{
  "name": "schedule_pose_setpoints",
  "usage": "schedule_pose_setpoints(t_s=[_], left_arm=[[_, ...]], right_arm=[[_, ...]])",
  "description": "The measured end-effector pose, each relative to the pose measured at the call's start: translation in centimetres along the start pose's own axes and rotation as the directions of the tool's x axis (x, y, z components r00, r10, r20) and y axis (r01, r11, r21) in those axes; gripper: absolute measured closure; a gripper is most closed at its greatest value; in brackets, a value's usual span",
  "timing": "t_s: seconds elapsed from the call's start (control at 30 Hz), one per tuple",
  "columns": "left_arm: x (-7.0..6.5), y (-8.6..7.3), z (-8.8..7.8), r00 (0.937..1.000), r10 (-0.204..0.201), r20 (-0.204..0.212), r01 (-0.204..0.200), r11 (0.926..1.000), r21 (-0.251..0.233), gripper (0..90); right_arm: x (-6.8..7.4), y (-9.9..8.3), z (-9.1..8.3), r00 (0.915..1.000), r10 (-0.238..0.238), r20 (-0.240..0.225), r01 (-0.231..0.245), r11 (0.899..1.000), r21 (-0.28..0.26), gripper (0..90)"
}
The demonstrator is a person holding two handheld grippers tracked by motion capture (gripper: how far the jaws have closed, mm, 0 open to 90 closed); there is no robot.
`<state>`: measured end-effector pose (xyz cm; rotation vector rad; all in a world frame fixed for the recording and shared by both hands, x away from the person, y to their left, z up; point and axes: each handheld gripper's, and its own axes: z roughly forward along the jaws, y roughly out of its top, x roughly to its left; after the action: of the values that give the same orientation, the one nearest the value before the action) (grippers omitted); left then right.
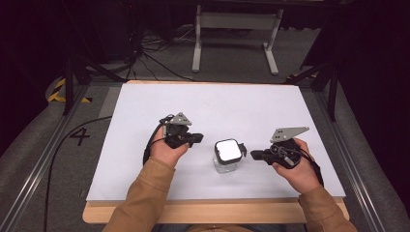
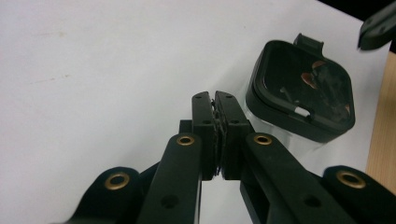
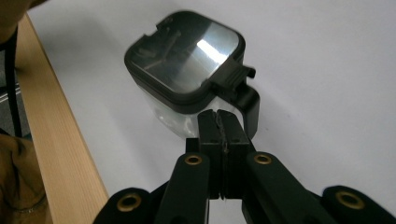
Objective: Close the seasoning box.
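Both black tongs (image 2: 217,100) (image 3: 218,116) closed, empty; square clear container (image 1: 227,155), glossy black-rimmed lid.

- I see a white table top (image 1: 145,121) on a light wood board (image 1: 203,212).
- Grey carpet floor (image 1: 159,63), dark room behind.
- White metal table frame (image 1: 235,21) stands beyond.
- Black cables (image 1: 145,48) on floor, yellow-black tape (image 1: 58,89) at left.
- Metal rails (image 1: 43,159) flank both sides.
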<state>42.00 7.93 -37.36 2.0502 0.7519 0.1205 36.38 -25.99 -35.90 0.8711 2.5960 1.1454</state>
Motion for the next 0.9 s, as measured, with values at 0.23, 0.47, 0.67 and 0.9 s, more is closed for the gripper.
schedule_pose_setpoints(t_s=[0.23, 0.47, 0.67, 0.9], left_arm=[[0.1, 0.3, -0.7, 0.9999, 0.011, -0.013, -0.011, 0.9997, -0.02, 86.5], [0.1, -0.3, -1.3, 0.9998, 0.002, -0.021, -0.002, 0.9999, -0.012, 85.9], [0.2, -1.0, -2.1, 0.9991, -0.011, -0.04, 0.011, 0.9998, -0.02, 85.6], [0.3, -1.7, -3.0, 0.9982, -0.029, -0.052, 0.028, 0.9994, -0.019, 86.7]], right_arm=[[-1.1, -1.5, 2.1, 0.9987, 0.021, -0.046, -0.019, 0.999, 0.047, 90.0], [-1.4, -1.4, 3.6, 0.9978, 0.013, -0.065, -0.008, 0.998, 0.068, 90.0], [-2.6, -1.1, 3.9, 0.9985, 0.034, -0.042, -0.032, 0.999, 0.04, 90.0], [-3.9, -1.0, 4.3, 0.9976, 0.07, 0.0, -0.07, 0.997, 0.014, 90.0]])
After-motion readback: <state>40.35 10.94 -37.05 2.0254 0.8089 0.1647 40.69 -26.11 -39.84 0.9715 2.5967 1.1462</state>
